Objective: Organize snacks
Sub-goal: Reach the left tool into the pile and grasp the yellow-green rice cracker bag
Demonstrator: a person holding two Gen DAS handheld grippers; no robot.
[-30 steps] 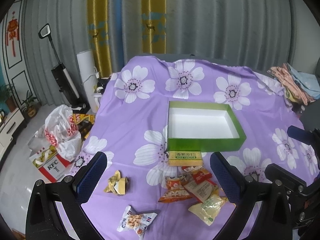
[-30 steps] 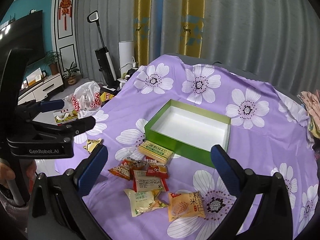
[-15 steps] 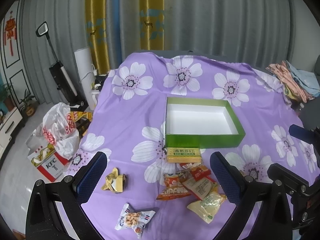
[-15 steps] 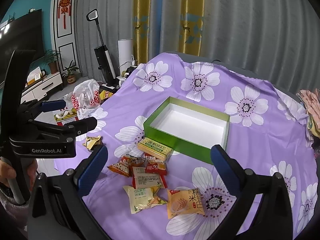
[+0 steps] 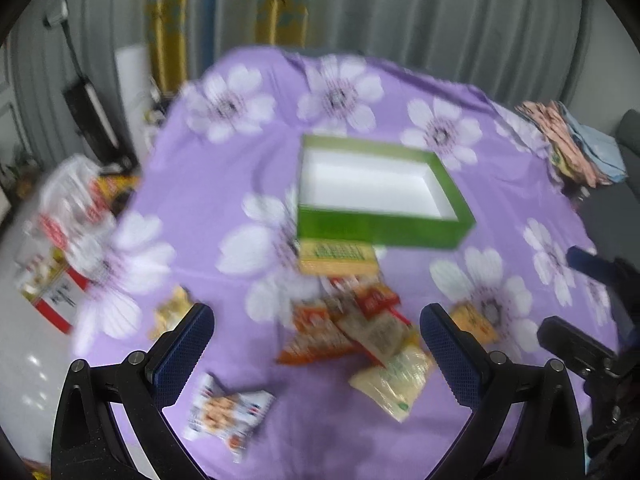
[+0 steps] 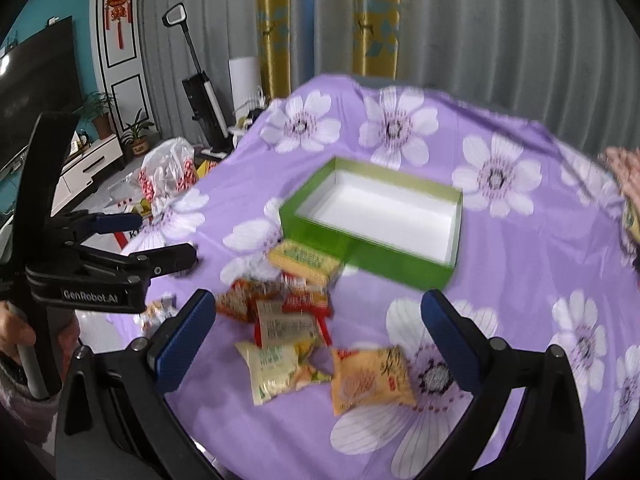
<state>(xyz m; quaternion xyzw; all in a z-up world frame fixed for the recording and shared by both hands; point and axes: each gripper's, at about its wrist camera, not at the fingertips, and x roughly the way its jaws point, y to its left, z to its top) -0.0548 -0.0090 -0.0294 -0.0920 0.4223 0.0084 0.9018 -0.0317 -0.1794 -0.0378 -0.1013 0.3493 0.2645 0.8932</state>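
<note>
Left wrist view first: our left gripper (image 5: 316,340) has its fingers spread wide with nothing between them, hovering over the purple flowered tablecloth (image 5: 208,176). Outside the left finger (image 5: 182,354) lies a gold-wrapped snack (image 5: 172,312); just below its tip sits a white packet (image 5: 228,414). Between the fingers we see the snack pile (image 5: 352,328), blurred, and beyond it the yellow-green bar (image 5: 338,258) touching the empty green box (image 5: 380,196). In the right wrist view, our right gripper (image 6: 318,338) also gapes empty; between its fingers lie a pale yellow packet (image 6: 276,368) and an orange packet (image 6: 370,378), the box farther ahead.
</note>
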